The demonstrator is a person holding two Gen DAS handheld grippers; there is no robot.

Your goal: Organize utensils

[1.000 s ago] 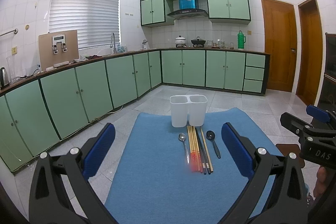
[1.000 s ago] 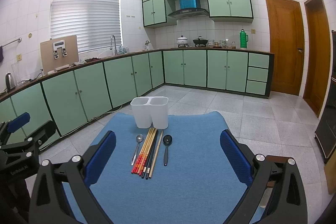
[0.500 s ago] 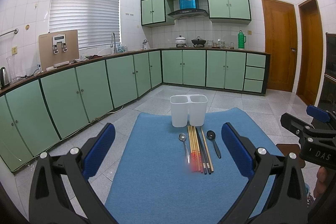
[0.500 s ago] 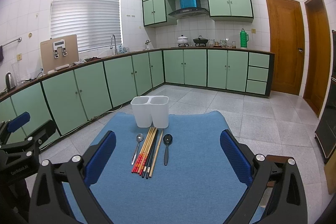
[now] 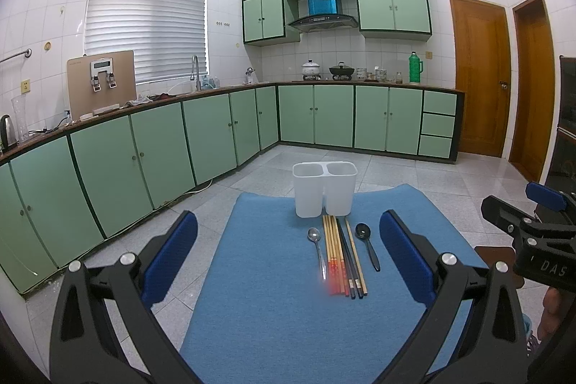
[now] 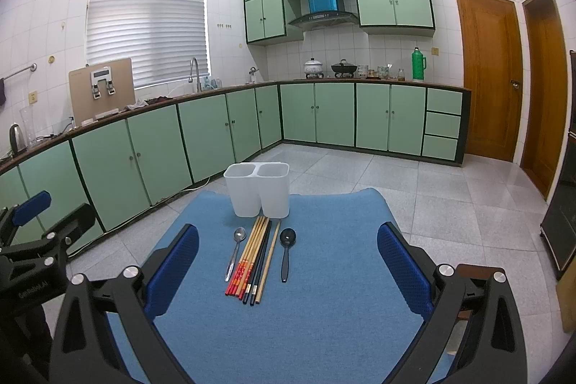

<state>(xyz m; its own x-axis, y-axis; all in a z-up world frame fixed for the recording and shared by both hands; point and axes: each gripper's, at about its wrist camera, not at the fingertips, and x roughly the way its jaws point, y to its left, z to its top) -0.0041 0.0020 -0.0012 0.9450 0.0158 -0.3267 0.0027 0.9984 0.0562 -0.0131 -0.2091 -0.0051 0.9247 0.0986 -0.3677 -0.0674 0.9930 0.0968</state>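
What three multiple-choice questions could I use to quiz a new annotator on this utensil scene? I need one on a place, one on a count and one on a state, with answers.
1. Where does the black spoon lie?
A. Inside the white holder
B. On the blue mat, right of the chopsticks
C. On the floor tiles

2. How many spoons are on the blue mat?
A. One
B. Two
C. Four

3. What is the state of the right gripper?
A. Open, holding nothing
B. Shut on a chopstick
C. Shut on the metal spoon

Answers:
1. B: it rests flat on the mat, on the right side of the chopsticks.
2. B: only the metal spoon and the black spoon are there.
3. A: its blue pads stand wide apart with nothing between them; the white holder looks empty.
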